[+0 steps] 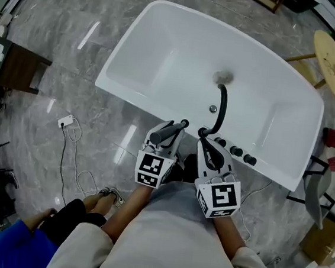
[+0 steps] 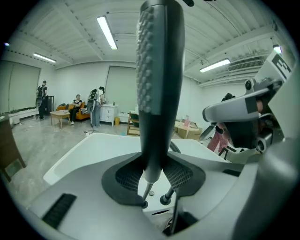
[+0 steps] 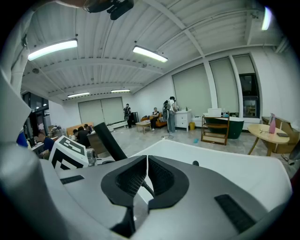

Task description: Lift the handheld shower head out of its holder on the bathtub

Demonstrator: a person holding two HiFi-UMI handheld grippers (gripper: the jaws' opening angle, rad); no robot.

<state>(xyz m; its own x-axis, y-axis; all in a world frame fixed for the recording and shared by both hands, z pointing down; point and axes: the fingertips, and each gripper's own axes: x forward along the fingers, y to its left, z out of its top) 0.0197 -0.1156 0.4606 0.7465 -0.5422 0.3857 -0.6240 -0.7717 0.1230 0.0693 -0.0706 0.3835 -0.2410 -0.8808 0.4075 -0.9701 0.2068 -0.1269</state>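
In the left gripper view the dark grey shower head handle (image 2: 159, 70) stands upright between the pads of my left gripper (image 2: 154, 174), which is shut on it. From the head view, my left gripper (image 1: 174, 129) holds that handle (image 1: 165, 132) above the near rim of the white bathtub (image 1: 130, 94). A black hose (image 1: 221, 106) curves from the tub's inside down to the tips of my right gripper (image 1: 205, 137). My right gripper (image 3: 146, 174) has its pads together with only a slit. A thin dark strand shows below them; I cannot tell whether it is pinched.
Black knobs (image 1: 236, 151) line the tub rim to the right of my grippers. A power strip (image 1: 66, 121) with its cable lies on the marble floor. A wooden side table (image 1: 20, 67) stands at left, a round table (image 1: 333, 61) at top right. Another person (image 1: 57, 220) crouches at lower left.
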